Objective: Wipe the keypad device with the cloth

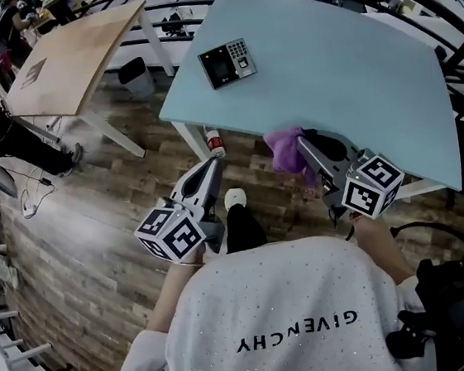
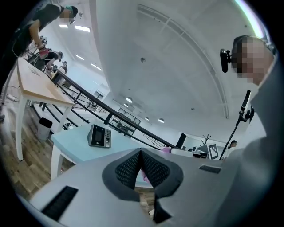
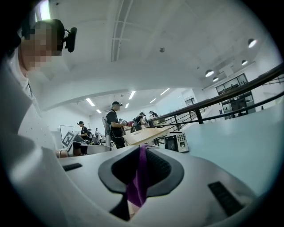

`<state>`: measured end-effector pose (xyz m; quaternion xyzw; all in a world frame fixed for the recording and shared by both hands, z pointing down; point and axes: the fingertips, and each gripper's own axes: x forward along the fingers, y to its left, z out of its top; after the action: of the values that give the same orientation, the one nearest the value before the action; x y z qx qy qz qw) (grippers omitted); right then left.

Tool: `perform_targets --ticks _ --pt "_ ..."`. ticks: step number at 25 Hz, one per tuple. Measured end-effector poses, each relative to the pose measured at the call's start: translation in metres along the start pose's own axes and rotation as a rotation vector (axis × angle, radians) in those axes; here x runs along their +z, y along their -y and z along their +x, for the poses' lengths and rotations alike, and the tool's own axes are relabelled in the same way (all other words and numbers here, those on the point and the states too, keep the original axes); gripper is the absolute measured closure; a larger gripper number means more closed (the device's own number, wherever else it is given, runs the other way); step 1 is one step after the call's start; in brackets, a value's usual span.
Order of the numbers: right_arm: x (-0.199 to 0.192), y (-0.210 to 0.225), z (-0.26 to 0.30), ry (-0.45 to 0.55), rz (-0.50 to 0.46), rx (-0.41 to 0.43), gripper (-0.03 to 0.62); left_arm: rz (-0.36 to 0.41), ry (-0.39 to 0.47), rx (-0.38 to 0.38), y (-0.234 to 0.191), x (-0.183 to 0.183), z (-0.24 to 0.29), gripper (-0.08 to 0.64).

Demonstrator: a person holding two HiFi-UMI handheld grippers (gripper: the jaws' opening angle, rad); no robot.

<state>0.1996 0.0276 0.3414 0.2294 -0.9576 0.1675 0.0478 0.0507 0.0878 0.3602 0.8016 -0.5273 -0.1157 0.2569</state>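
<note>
While the keypad device [image 1: 227, 64] sits untouched on the light-blue counter [image 1: 343, 68], both tools hang at or short of its near edge.

Right hand-held gripper [image 1: 300, 141]: jaws pinched on the purple cloth [image 1: 284, 148]. A fold is caught between the pads and the rest is bunched loose at the tip.

Left hand-held gripper [image 1: 210, 165]: jaws pressed together at the tips with nothing between them. It is held over the wood floor [image 1: 96, 237], just off the counter's near-left corner.

Keypad device is well ahead of both: ahead and slightly right of the left hand-held gripper, ahead and left of the right one, screen and keys facing up.

Cloth hangs at the right tip by the counter edge, well apart from the keypad device.

Wooden table [image 1: 75, 53] stands ahead and far left of the left hand-held gripper.
</note>
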Motion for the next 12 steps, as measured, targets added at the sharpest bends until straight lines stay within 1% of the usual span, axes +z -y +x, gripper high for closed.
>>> perform_targets --ticks 3,5,12 --pt "0.021 0.015 0.033 0.003 -0.014 -0.017 0.548 -0.015 0.000 -0.038 -0.026 0.029 0.031 0.559" --pt "0.036 0.023 0.056 0.007 -0.024 -0.025 0.548 -0.009 -0.010 -0.065 -0.041 0.049 0.051 0.559" --pt "0.079 0.054 0.133 0.013 -0.036 -0.063 0.548 0.017 -0.040 -0.110 -0.099 0.115 0.113 0.559"
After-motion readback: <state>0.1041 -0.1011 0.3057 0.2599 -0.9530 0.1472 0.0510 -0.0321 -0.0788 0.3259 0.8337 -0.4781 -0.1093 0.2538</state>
